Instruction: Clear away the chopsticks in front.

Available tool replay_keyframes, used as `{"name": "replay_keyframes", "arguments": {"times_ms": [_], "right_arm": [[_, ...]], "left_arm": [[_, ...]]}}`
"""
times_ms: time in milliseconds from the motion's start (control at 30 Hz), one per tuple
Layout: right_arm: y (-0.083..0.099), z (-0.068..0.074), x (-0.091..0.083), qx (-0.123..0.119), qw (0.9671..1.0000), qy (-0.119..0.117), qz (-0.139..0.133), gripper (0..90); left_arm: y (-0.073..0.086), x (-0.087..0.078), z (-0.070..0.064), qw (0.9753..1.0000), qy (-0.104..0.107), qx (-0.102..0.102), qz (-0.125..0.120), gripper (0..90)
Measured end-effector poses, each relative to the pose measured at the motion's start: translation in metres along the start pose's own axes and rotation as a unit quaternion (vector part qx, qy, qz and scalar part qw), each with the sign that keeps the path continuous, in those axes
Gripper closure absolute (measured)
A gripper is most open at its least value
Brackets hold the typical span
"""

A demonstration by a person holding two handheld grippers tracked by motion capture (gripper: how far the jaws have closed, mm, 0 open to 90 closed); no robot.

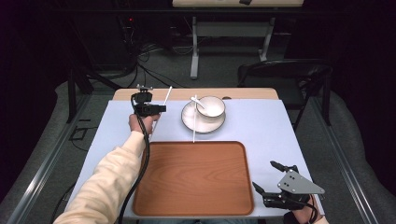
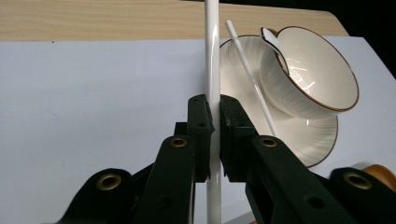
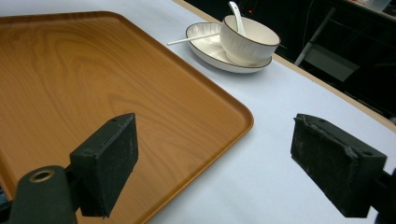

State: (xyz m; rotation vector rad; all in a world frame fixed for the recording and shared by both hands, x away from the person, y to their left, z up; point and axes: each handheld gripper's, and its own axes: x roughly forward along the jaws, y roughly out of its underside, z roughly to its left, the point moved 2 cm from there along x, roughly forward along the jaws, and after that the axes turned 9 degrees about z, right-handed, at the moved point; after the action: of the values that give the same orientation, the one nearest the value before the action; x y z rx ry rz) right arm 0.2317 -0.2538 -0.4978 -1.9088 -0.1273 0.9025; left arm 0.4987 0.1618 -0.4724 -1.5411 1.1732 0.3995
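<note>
- A thin white glossy stick, likely a chopstick point(image 2: 212, 56), is clamped between the black jaws of the left tool point(image 2: 213, 135); it runs straight ahead past the jaw tips and back below them.
- In the high view the left tool point(image 1: 148, 109) sits at the far left part of the counter, the white stick point(image 1: 166, 97) slanting out beyond it.
- Just to the right of that tool's jaws lies a white ribbed plate with a dark rim point(image 2: 322, 135), carrying a white ribbed bowl with a brown rim point(image 2: 310, 70).
- A second thin white stick point(image 2: 252, 79) leans across the plate, and a white spoon point(image 2: 273, 42) rests in the bowl.
- The right tool point(image 3: 212, 163) has its jaws wide apart with nothing between them, hanging over the corner of a rounded wooden-brown tray point(image 3: 93, 74).
- The counter point(image 1: 271, 130) has a pale blue-white cover with a wood edge at the far side.
</note>
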Motion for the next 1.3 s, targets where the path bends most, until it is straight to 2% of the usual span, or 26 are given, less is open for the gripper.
{"name": "replay_keyframes", "arguments": {"times_ms": [400,700,967,1000,1100,1167,1300], "right_arm": [[0.0,0.0,0.0,0.0,1.0,0.001,0.001,14.4],[0.0,0.0,0.0,0.001,1.0,0.001,0.002,14.4],[0.0,0.0,0.001,0.001,1.0,0.002,0.002,14.4],[0.0,0.0,0.0,0.001,1.0,0.002,0.002,14.4],[0.0,0.0,0.001,0.001,1.0,0.002,0.002,14.4],[0.0,0.0,0.001,0.001,1.0,0.001,0.002,14.4],[0.0,0.0,0.001,0.002,1.0,0.002,0.002,14.4]], "left_arm": [[0.024,-0.027,0.001,0.9997,0.01,0.009,-0.02,84.0],[0.042,-0.037,-0.002,0.9994,0.013,0.012,-0.031,84.0],[0.066,-0.046,-0.006,0.9989,0.016,0.009,-0.044,84.0],[0.073,-0.048,-0.005,0.9987,0.018,0.006,-0.047,84.0],[0.082,-0.05,-0.005,0.9985,0.013,0.007,-0.052,84.0],[0.096,-0.051,-0.004,0.9988,0.01,-0.004,-0.049,84.0],[0.108,-0.05,-0.002,0.9987,0.007,-0.009,-0.049,83.9]]}}
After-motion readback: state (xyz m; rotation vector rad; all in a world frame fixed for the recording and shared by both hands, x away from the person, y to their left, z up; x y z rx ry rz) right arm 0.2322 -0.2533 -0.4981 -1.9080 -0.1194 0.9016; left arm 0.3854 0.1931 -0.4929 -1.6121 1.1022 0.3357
